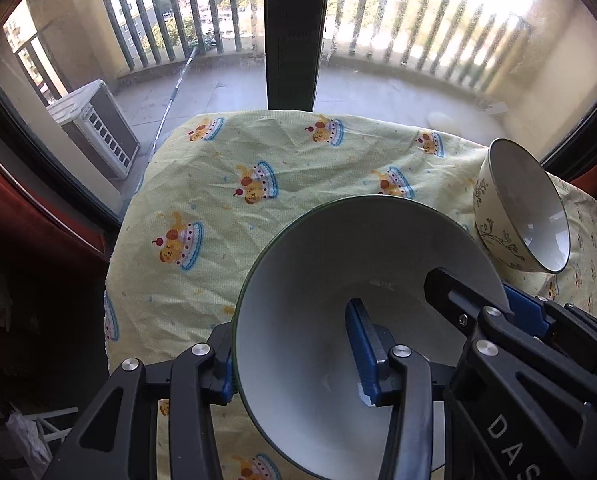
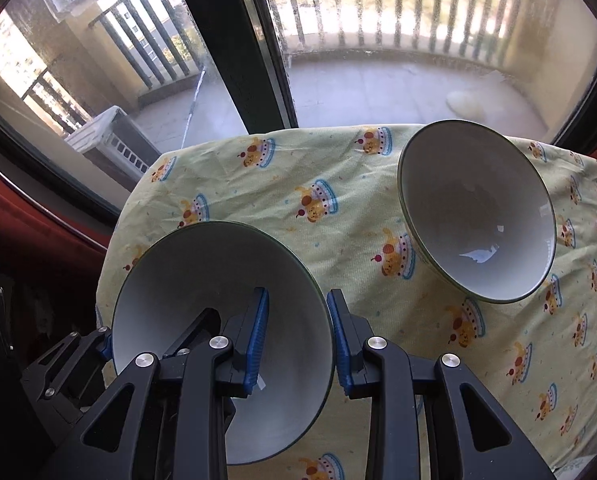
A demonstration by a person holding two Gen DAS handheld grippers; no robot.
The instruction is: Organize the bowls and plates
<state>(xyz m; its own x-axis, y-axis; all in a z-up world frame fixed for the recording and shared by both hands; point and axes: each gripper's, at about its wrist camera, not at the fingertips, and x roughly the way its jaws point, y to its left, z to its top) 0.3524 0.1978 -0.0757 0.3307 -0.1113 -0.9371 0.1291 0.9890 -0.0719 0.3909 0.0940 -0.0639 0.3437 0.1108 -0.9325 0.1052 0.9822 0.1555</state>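
Left wrist view shows the left gripper [image 1: 294, 354] and right gripper [image 2: 296, 338] pinching the hard, breakable big bowl's [image 1: 318, 272] rim.

Both bowls sit on the table [image 2: 378, 208]: the near bowl [image 2: 202, 280] at its left, the far bowl [image 2: 478, 216] right, toward the window [image 2: 378, 60].

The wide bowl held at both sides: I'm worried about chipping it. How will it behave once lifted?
The wide bowl looks like glazed ceramic, so probably stiff, slippery and fragile. Each hand-held gripper, left and right, pinches only a thin rim wall, so it may pivot or slip if one lets go.
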